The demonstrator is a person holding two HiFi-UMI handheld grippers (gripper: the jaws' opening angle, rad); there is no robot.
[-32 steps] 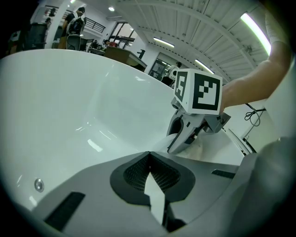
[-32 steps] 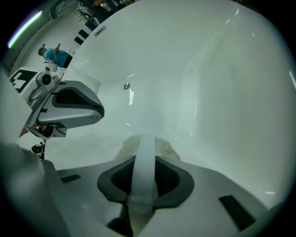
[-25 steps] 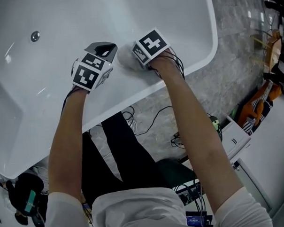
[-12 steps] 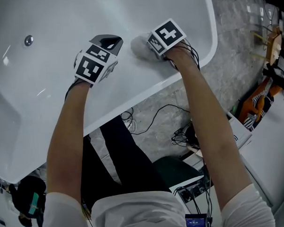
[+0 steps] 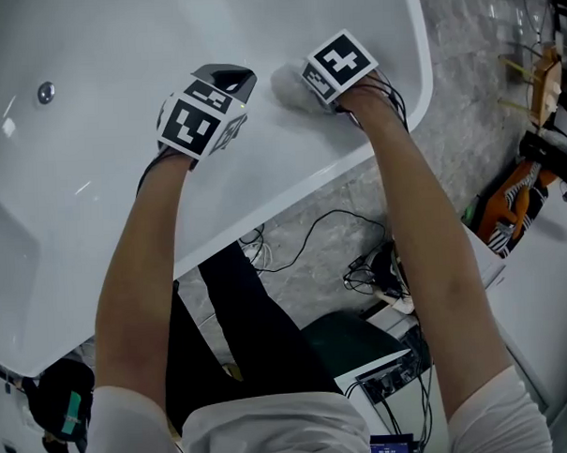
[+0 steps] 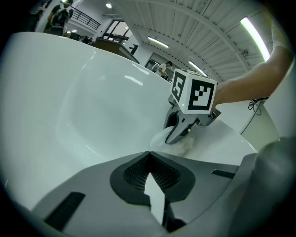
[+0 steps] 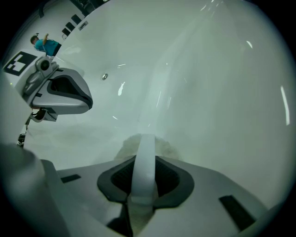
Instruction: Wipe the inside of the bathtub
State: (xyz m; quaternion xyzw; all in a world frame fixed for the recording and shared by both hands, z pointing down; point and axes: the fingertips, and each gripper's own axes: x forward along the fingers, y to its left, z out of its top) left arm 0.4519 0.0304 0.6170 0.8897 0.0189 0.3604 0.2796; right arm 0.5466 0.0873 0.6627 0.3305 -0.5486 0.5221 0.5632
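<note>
The white bathtub [image 5: 263, 189] fills the upper left of the head view, with its drain [image 5: 45, 91] far left. My right gripper [image 5: 301, 89] is shut on the white handle [image 7: 144, 162] of a fluffy pale wiping pad [image 5: 285, 83]. The pad presses on the tub's inner wall just inside the near rim. My left gripper [image 5: 230, 80] hangs inside the tub to the left of the pad, shut with nothing between its jaws. In the left gripper view the right gripper [image 6: 178, 132] and pad [image 6: 188, 144] show ahead. The right gripper view has the left gripper [image 7: 69, 95] at its left.
Black cables [image 5: 303, 248] lie on the stone floor below the tub's rim. A dark box with wiring [image 5: 384, 376] sits by my legs. An orange and black object [image 5: 508, 206] and a white cabinet [image 5: 549, 294] stand at the right.
Both grippers have shifted to the right and slightly farther along the tub wall. The pad slid with the right gripper toward the tub's right end.
</note>
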